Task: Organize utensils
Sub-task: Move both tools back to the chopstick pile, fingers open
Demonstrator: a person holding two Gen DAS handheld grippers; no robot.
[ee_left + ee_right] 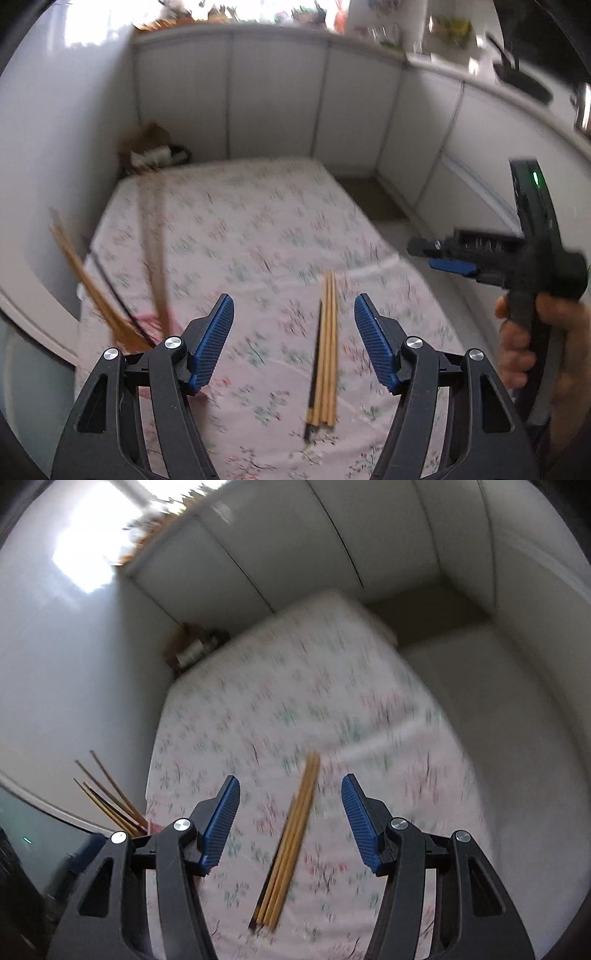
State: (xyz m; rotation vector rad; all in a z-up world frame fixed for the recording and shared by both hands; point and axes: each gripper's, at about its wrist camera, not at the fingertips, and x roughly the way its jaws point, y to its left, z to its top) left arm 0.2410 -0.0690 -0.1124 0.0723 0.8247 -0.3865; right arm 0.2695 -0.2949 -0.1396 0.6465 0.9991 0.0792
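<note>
A bundle of chopsticks (pixel 325 354) lies on the floral-clothed counter (pixel 258 229) near its front edge, between both grippers' released jaws; more stand gathered in a holder (pixel 147 827) at the left edge, likely its destination.

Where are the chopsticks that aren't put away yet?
The loose chopsticks lie bunched together on the flowery tablecloth, in the middle of both wrist views. The other chopsticks stand off to the left.
</note>
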